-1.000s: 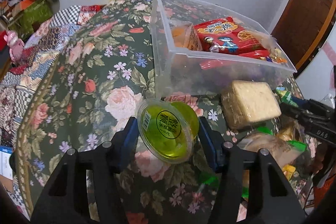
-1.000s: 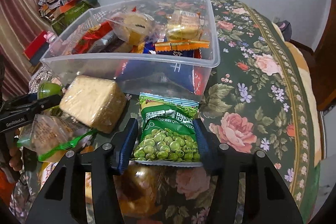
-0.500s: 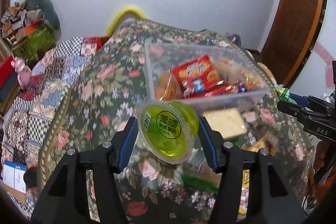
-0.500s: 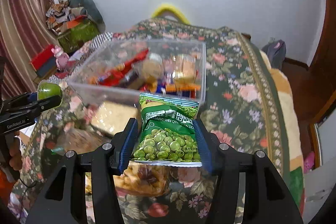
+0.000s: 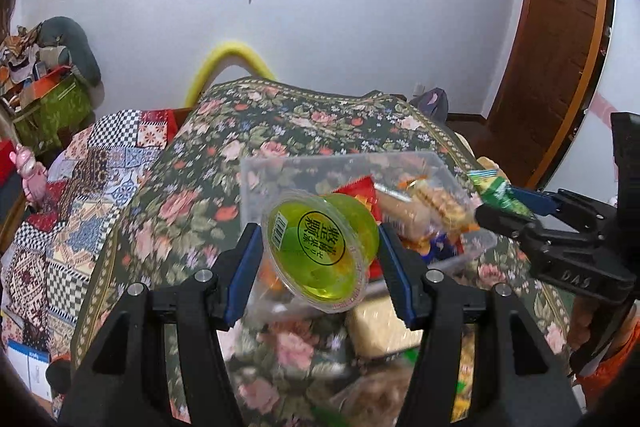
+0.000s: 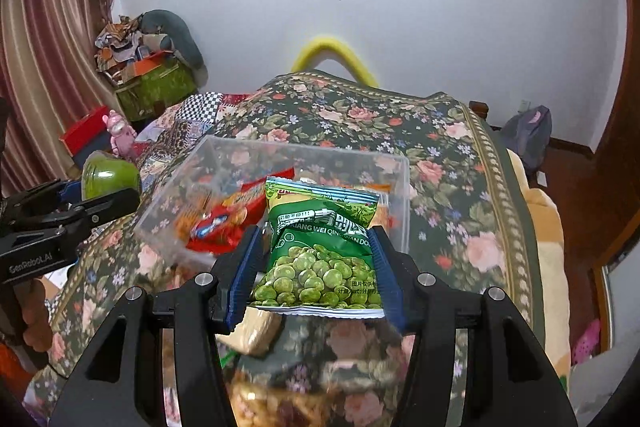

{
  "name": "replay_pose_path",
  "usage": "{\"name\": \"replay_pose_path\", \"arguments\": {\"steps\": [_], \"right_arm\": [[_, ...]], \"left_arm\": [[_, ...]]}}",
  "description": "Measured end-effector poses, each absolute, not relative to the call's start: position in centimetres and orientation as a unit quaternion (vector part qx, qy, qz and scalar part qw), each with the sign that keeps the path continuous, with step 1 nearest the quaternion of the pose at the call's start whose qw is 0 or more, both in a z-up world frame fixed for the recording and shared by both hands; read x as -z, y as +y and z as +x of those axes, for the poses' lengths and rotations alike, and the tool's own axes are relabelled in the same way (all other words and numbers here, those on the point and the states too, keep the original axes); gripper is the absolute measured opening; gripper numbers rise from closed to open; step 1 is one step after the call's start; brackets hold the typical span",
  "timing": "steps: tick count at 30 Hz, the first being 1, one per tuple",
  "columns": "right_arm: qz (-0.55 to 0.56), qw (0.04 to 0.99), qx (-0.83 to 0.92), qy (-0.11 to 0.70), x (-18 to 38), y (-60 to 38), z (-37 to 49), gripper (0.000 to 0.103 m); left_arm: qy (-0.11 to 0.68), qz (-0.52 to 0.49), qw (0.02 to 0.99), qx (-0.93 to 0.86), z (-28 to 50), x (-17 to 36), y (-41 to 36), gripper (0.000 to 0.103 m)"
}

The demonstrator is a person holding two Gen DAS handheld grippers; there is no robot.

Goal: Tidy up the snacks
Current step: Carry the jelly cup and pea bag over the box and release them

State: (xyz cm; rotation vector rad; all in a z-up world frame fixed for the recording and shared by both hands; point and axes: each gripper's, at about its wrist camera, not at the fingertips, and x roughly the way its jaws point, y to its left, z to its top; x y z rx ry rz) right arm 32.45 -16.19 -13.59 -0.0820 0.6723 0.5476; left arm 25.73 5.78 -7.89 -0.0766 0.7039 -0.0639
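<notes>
My left gripper (image 5: 320, 251) is shut on a green jelly cup (image 5: 318, 253) and holds it in the air in front of the clear plastic bin (image 5: 264, 167). My right gripper (image 6: 318, 263) is shut on a green pea snack bag (image 6: 320, 255), held above the bin's near edge (image 6: 280, 147). The bin holds red packets (image 6: 224, 219) and biscuit packs (image 5: 436, 203). The right gripper with its bag shows at the right of the left wrist view (image 5: 504, 203). The left gripper with the cup shows at the left of the right wrist view (image 6: 108, 183).
The bin stands on a floral tablecloth (image 5: 192, 195). A wrapped cracker block (image 5: 384, 323) and other loose snack bags (image 6: 264, 403) lie on the cloth below the grippers. A yellow chair back (image 5: 232, 63) rises behind the table. A wooden door (image 5: 560, 47) is at the right.
Both grippers have lifted their snacks well up from the table and moved toward the bin. The jelly cup and the pea bag stay gripped.
</notes>
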Motion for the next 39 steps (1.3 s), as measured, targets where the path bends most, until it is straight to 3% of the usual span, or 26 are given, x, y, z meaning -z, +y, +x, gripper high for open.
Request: {"name": "replay_pose_path", "arguments": {"steps": [24, 34, 39], "right_arm": [[-0.064, 0.891, -0.253, 0.373, 16.8, -12.5, 39.2, 0.051], [-0.086, 0.896, -0.256, 0.351, 14.4, -13.0, 36.5, 0.051], [-0.068, 0.899, -0.266, 0.342, 13.2, -14.5, 33.9, 0.056]], "left_arm": [[0.416, -0.059, 0.907, 0.016, 35.5, 13.9, 5.6, 0.058], [0.379, -0.024, 0.925, 0.025, 32.4, 10.4, 4.4, 0.060], [0.374, -0.024, 0.927, 0.028, 29.5, 9.2, 4.6, 0.069]]}}
